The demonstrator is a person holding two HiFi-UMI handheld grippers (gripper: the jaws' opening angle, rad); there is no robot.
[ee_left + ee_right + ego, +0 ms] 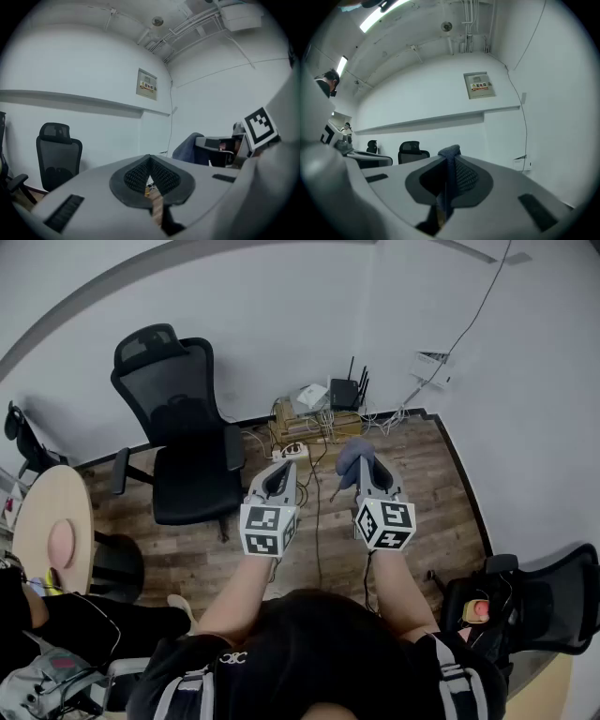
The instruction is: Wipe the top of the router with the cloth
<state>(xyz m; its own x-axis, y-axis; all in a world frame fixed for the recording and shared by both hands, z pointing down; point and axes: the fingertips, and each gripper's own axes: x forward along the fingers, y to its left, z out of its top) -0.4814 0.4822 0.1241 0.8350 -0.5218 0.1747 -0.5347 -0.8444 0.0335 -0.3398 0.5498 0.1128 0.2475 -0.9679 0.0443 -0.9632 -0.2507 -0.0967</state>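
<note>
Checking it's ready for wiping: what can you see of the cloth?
The cloth is soft blue-grey fabric, bunched up. The right tongs are shut on it, and a fold pokes up past their tips. It is held in the air over the wood floor, apart from the router by the wall.

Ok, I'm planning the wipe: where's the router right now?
In the head view the router stands on a low wooden box against the far wall, right of the black office chair.

Wood floor [422, 486] (chair [190, 476], cables [317, 510])
</note>
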